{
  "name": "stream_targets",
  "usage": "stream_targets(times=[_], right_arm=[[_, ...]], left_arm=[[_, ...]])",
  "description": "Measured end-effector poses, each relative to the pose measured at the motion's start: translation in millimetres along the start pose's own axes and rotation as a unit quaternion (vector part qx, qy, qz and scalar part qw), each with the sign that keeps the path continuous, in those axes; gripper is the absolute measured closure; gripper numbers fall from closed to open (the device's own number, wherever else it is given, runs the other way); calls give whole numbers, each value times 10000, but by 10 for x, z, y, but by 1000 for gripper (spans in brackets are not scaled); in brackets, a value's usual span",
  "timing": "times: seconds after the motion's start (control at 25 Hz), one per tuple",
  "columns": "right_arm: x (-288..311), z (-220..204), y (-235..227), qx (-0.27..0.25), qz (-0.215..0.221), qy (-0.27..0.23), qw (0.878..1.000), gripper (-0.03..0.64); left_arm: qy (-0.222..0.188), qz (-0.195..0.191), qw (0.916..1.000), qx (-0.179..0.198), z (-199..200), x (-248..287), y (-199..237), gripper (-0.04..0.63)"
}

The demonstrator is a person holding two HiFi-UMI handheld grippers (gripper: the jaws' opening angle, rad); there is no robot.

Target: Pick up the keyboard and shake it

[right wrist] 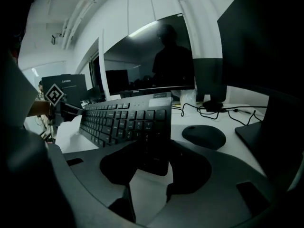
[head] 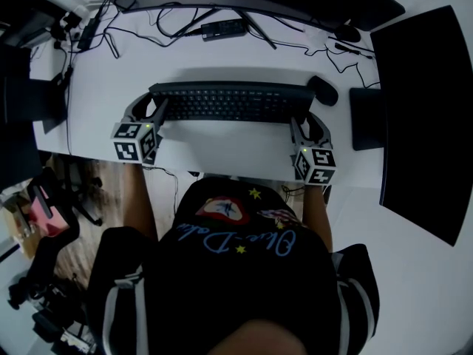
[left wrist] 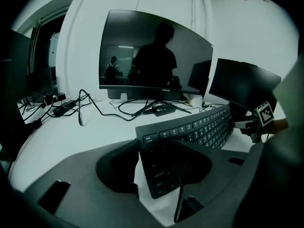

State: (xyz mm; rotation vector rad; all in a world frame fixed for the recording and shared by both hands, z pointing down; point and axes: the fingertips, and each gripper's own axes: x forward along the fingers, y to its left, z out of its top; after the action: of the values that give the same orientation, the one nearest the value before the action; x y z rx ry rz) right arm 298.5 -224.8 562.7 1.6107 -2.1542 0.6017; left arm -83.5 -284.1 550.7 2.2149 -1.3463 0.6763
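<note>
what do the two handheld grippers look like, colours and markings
Both the left gripper and right gripper are dark grey with two curved jaws and black pads. Each carries a white cube printed with black square markers. No cable shows on either. The forearms behind them have no sleeves.

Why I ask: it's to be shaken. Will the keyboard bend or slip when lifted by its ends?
Probably stiff: the keyboard is a long, flat slab, though gripped only at its ends it may sag. Being thin, it is likely light. Its smooth edges could slip in the left claw or right claw when shaken.
</note>
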Motion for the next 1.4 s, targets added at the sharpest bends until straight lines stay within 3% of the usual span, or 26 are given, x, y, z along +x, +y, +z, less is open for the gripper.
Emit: stream_targets(times=[0.52,1.0,1.4], right_arm=[[193,-240,-65,460,138,507,9976,449],[307,-286,-71,365,222,764,9962,451],[301,-291,-73,125,107,704,9974,450]], left_arm=[[271,-183,9991,-286,-67,376,67,411],[508,100,9972,-539,-213,570,149,411],[160,242,9973,-677,-236,563,147,414]])
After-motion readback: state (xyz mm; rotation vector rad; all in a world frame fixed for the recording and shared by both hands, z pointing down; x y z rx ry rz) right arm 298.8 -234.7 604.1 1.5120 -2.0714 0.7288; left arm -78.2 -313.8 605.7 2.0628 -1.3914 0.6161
